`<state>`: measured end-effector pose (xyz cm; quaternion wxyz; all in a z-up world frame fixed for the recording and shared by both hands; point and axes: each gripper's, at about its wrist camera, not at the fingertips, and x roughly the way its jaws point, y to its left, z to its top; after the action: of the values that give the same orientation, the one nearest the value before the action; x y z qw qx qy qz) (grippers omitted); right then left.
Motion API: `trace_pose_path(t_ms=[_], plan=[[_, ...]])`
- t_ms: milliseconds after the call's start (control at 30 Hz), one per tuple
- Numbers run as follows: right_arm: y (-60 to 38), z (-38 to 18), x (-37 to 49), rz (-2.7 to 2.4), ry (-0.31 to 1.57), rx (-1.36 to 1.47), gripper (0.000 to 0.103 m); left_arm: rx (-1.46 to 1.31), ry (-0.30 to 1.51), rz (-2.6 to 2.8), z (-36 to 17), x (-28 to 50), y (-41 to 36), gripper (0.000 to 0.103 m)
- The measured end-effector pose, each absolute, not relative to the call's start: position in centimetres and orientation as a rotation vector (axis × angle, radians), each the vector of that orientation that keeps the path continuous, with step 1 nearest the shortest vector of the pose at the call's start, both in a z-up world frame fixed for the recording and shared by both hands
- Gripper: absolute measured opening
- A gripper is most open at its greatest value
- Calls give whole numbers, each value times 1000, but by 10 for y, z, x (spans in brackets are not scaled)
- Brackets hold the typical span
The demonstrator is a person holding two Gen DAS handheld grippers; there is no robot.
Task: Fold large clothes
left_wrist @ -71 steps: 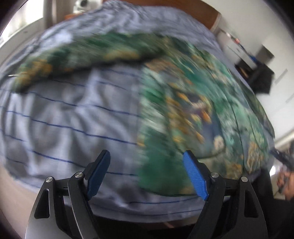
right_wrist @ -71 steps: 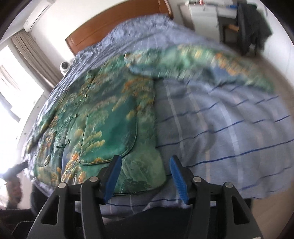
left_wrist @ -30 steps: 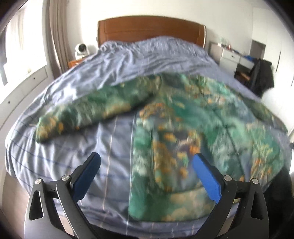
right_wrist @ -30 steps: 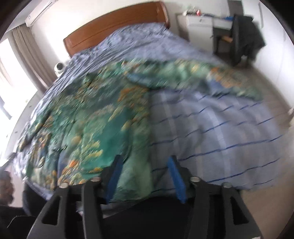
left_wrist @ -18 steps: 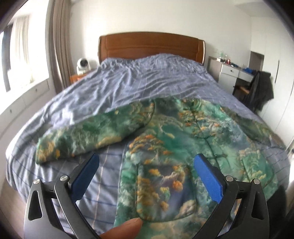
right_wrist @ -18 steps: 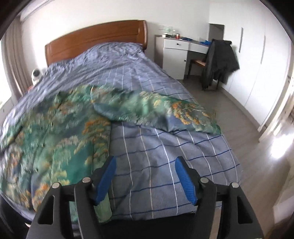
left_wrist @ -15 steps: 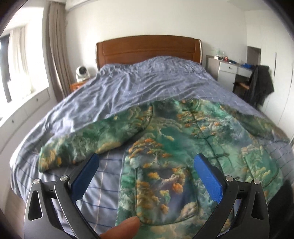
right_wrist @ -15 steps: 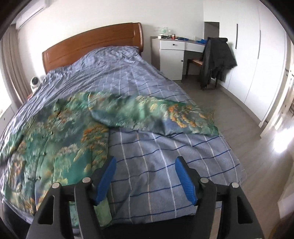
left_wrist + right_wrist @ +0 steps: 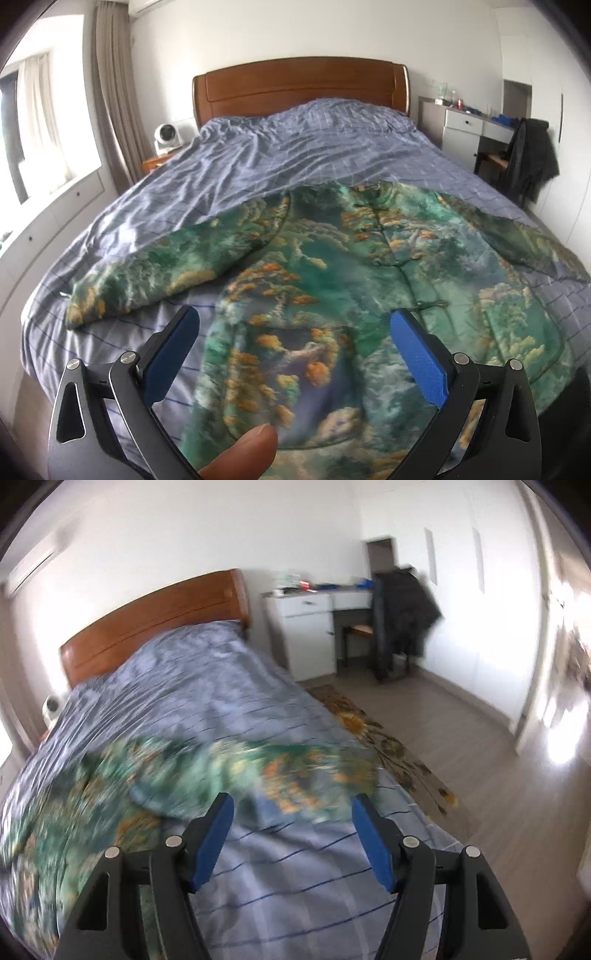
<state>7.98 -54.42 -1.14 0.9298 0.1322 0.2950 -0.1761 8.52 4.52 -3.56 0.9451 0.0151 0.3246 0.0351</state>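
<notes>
A large green jacket (image 9: pixel 369 280) with an orange and teal landscape print lies spread flat, front up, on the blue checked bed (image 9: pixel 280 155). Its left sleeve (image 9: pixel 159 269) stretches toward the bed's left edge. My left gripper (image 9: pixel 293 328) is open and empty, held above the jacket's lower front with its pocket. My right gripper (image 9: pixel 291 814) is open and empty, above the bed near the jacket's right sleeve (image 9: pixel 295 771), which looks blurred. The jacket body (image 9: pixel 55 812) fills the left of the right wrist view.
A wooden headboard (image 9: pixel 299 85) stands at the far end. A small white fan (image 9: pixel 164 136) sits on a nightstand at the left. A white desk (image 9: pixel 314 627) and a chair draped with a dark coat (image 9: pixel 402 613) stand to the right. A patterned rug (image 9: pixel 388 742) lies on the floor beside the bed.
Both grippers have lifted and pulled back from the jacket's hem. The right gripper has swung toward the right sleeve and the room's right side. Both stay open.
</notes>
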Motion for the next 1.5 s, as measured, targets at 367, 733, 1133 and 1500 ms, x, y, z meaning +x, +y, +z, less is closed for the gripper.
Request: trace_pose_path(t_ms=[367, 733, 1133, 1500], plan=[[-637, -144, 93, -281, 618, 1091, 68, 18, 700, 14, -19, 94, 11, 103], [-652, -175, 148, -417, 518, 1167, 11, 32, 691, 57, -19, 82, 29, 103], [-506, -1, 201, -152, 388, 639, 10, -55, 752, 113, -44, 74, 79, 103], [-301, 33, 304, 162, 509, 424, 9, -124, 749, 210, -48, 47, 135, 103]])
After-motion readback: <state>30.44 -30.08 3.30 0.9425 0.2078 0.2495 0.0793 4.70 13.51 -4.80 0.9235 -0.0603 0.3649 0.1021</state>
